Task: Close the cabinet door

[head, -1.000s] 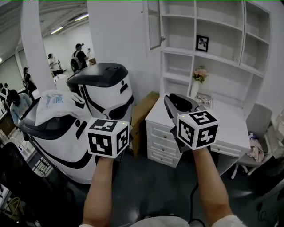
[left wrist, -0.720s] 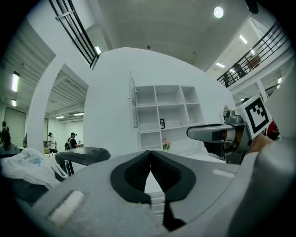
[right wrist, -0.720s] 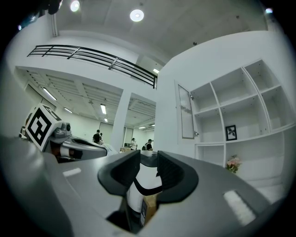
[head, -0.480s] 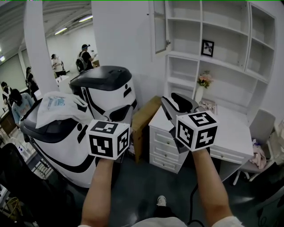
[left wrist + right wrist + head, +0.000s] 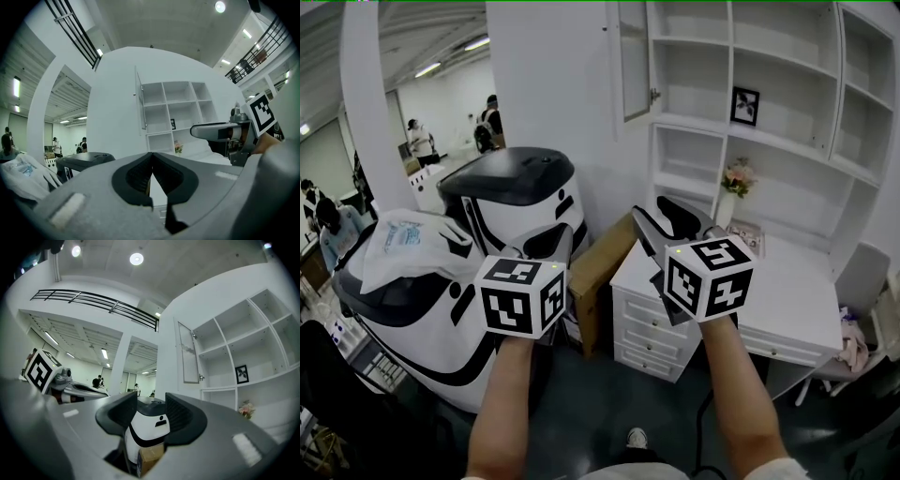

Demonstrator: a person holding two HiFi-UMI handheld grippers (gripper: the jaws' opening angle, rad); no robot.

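Observation:
The cabinet door (image 5: 633,58) is a glass-paned white door standing open at the upper left of the white shelf unit (image 5: 787,141). Its small knob (image 5: 654,94) faces the shelves. It also shows in the left gripper view as the cabinet door (image 5: 139,101) and in the right gripper view as the cabinet door (image 5: 188,352). Both grippers are held out level, well short of it and lower. My left gripper (image 5: 548,246) is shut, its tips meeting with nothing between them (image 5: 151,157). My right gripper (image 5: 661,217) has just been opening; its jaws (image 5: 151,401) stand apart and hold nothing.
A white desk with drawers (image 5: 787,300) stands under the shelves, bearing a flower vase (image 5: 737,178). A cardboard box (image 5: 600,272) leans at its left. Two big white-and-black machines (image 5: 520,202) fill the left. A chair (image 5: 862,272) sits right. People (image 5: 417,141) stand far back.
Both grippers have moved forward with the person, and the shelves and door look nearer. The right gripper's jaws have spread apart. A shoe has come into view at the bottom.

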